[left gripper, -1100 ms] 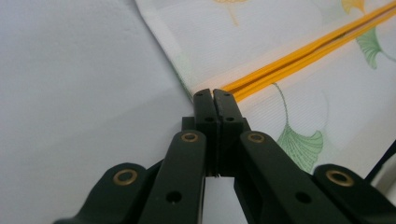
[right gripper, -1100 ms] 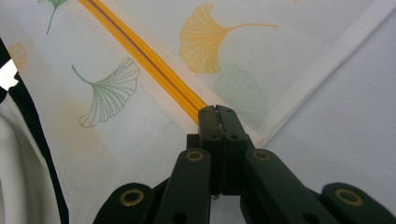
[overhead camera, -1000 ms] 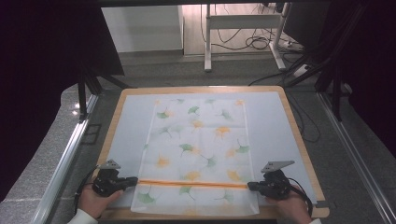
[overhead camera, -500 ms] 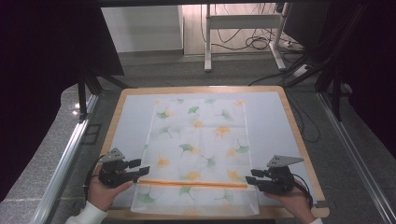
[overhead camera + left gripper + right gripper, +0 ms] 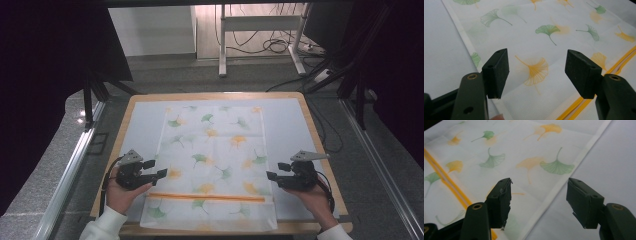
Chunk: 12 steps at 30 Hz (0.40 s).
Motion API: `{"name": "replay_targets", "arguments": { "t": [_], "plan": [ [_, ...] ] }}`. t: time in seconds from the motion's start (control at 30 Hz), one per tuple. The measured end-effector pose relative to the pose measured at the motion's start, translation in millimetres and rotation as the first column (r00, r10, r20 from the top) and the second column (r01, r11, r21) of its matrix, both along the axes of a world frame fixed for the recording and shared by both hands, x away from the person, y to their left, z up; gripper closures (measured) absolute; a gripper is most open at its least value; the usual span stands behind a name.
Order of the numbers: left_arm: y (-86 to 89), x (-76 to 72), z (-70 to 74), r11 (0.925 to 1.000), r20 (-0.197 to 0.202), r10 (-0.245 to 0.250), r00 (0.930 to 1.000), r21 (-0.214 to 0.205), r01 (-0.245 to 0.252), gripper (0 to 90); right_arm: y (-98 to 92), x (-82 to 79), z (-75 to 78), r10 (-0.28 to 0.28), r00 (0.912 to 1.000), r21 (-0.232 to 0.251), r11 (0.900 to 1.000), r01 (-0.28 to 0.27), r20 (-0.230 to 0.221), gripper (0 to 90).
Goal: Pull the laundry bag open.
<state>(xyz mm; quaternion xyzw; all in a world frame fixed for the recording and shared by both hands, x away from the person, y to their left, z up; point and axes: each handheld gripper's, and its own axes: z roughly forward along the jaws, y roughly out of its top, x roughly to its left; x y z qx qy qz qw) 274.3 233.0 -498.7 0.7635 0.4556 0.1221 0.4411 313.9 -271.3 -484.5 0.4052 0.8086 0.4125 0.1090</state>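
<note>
Leaf-print cloth (image 5: 215, 160), laid flat on table (image 5: 295, 117), is flanked at 9 and 3 o'clock by left gripper (image 5: 156, 168) and right gripper (image 5: 276, 171), jaws just spread, nothing pinched.

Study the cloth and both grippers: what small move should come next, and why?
Probably lower both grippers onto the cloth's side edges and close. The left gripper and right gripper, which have just been opening, hold nothing; the cloth lies flat, its near part folded along the orange stripe.
</note>
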Motion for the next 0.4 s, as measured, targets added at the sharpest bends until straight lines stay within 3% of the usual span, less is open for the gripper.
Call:
{"name": "replay_targets", "arguments": {
  "t": [0.4],
  "plan": [
    [2.9, -5.6, 1.5, 1.0000, 0.017, -0.008, 0.9998, 0.002, 0.008, 33.4, 2.7, -4.0, 0.9, 0.022, 0.9994, -0.009, 0.9997, -0.022, 0.026, 33.7]
  ]
}}
